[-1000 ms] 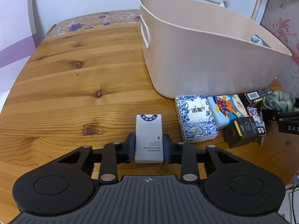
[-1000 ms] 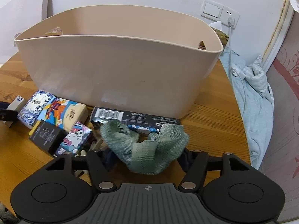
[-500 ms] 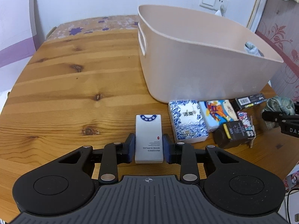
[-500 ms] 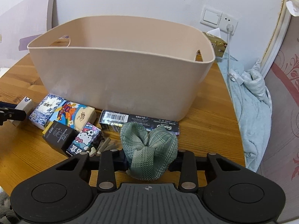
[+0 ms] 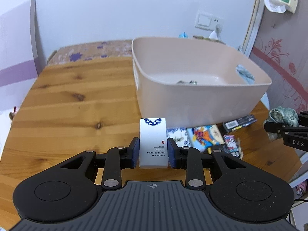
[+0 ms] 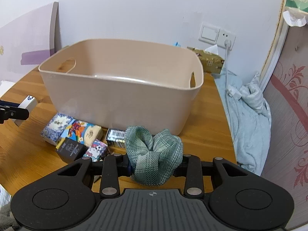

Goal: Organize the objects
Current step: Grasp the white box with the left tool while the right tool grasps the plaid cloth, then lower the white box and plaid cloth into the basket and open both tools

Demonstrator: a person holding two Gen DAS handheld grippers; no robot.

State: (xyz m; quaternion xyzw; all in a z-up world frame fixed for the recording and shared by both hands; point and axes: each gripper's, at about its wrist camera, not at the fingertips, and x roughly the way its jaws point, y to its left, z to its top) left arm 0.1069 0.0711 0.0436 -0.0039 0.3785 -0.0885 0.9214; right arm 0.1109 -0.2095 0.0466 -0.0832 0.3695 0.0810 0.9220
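White box (image 5: 153, 142) pinched in our left gripper (image 5: 153, 152); our right gripper (image 6: 153, 163) squeezes green cloth (image 6: 154, 154), both above table (image 5: 77, 100) near beige tub (image 6: 119, 104).

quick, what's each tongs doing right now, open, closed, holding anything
Left tongs: closed on the white box.
Right tongs: closed on the green cloth.

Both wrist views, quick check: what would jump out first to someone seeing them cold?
The big beige bin dominates the wooden table. Next, each tool is loaded: the left tool clamps a white box, and the right tool grips a bunched green cloth. A cluster of small packets lies in front of the bin.
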